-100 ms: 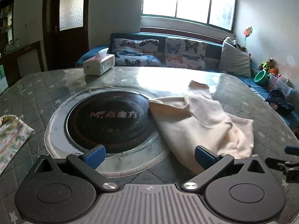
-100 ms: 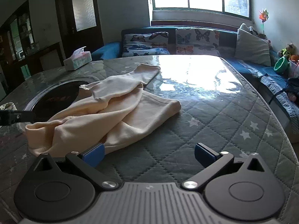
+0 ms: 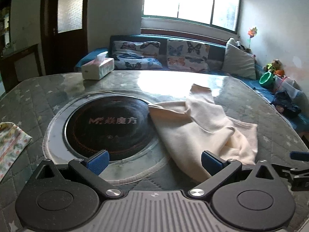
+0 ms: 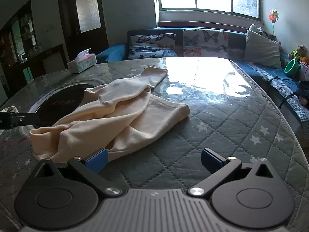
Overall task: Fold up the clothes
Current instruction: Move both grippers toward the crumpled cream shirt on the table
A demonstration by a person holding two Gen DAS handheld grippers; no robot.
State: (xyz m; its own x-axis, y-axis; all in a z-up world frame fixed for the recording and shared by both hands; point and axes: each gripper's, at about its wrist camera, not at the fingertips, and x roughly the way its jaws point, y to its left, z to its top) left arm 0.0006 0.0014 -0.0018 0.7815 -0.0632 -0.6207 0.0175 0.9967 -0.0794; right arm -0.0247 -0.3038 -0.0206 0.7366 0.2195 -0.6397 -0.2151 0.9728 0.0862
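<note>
A cream garment (image 4: 115, 116) lies crumpled and unfolded on the quilt-covered counter (image 4: 222, 127), with the folding apparently yet to begin. The left claw (image 3: 154, 162) hovers with its blue pads (image 3: 98, 161) spread wide apart and nothing between them; the garment sits ahead of it and to its right, its near edge just beside the right pad, one corner draped over the round black hob (image 3: 108, 127) set into the counter. The right claw (image 4: 153, 159) is likewise wide apart and empty, the cloth ahead and to its left, its hem just beside the left pad. One sleeve or leg trails away toward the far side. No crease is squared and no layer is aligned, so spreading, smoothing and every fold remain to be done. A tissue box (image 3: 97, 68) stands well beyond, and a floral cloth (image 3: 9, 141) lies far to the left claw's left.
</note>
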